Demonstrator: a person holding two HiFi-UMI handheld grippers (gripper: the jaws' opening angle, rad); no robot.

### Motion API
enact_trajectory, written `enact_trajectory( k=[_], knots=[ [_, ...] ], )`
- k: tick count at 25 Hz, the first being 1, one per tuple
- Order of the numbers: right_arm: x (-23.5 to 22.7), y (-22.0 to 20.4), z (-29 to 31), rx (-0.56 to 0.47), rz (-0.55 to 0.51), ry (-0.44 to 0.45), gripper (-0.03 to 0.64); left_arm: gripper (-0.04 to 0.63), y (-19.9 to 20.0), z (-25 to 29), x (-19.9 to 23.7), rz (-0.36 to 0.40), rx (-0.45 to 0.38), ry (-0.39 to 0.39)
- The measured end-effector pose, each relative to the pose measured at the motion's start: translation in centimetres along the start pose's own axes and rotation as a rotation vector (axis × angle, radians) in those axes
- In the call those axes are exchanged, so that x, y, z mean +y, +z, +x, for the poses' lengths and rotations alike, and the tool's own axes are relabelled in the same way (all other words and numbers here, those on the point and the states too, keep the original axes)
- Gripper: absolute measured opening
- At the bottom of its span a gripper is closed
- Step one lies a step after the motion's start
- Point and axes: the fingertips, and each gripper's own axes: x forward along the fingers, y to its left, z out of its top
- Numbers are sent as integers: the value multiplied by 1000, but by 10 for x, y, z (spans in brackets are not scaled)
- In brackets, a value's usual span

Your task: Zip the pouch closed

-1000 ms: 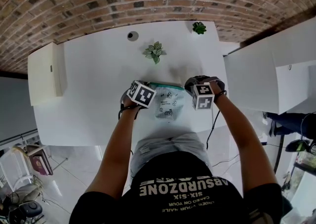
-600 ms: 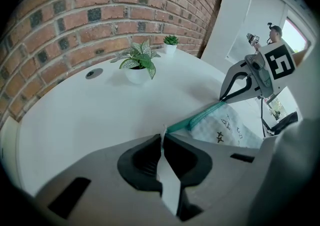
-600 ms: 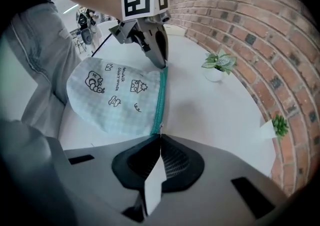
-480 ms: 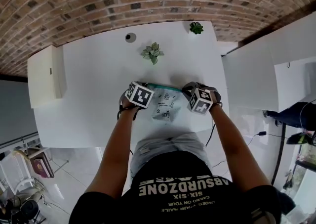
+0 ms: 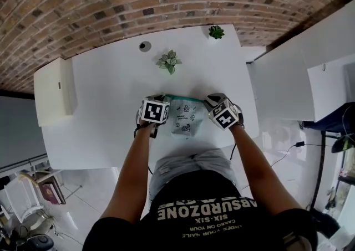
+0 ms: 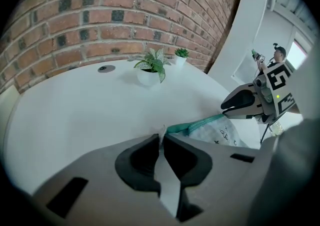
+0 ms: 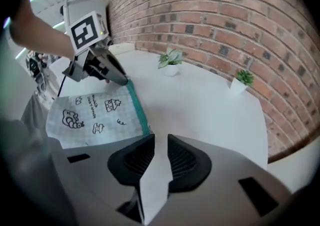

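Head view: pouch [image 5: 186,118] on table [image 5: 111,89] between grippers, leafy plant [image 5: 169,60] beyond pouch; cubes [image 5: 154,110] hide jaws. Gripper views: left gripper [image 6: 161,137] pinches pouch corner; right gripper [image 7: 160,140] jaws just opening, nothing between, beside zip [image 7: 136,101] end.

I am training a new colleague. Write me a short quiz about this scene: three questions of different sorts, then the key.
1. The left hand-held gripper is shut on: A nothing, B the pouch, C a cup?
2. True or false: the right hand-held gripper is clamped on the pouch.
3. What colour is the pouch's zip edge?
Key: 1 B. 2 False: its jaws have just been opening and stand apart with nothing between them. 3 Teal green.
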Motion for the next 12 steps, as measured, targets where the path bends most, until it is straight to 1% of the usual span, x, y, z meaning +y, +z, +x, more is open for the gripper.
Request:
enact_trajectory(
  k=[3,5,9,12],
  knots=[
    [-5,2,-8,-51,119,-13,74,28,-2,-2,-2,-39,1,-45],
    [-6,5,-14,-90,189,-14,72,35,-1,-8,1,-80,-21,-51],
    [-7,20,-29,-192,299,-22,71,51,12,-28,8,-173,-126,-51],
    [-6,26,-40,-241,356,-37,69,51,21,-47,6,-227,-215,-58]
  ],
)
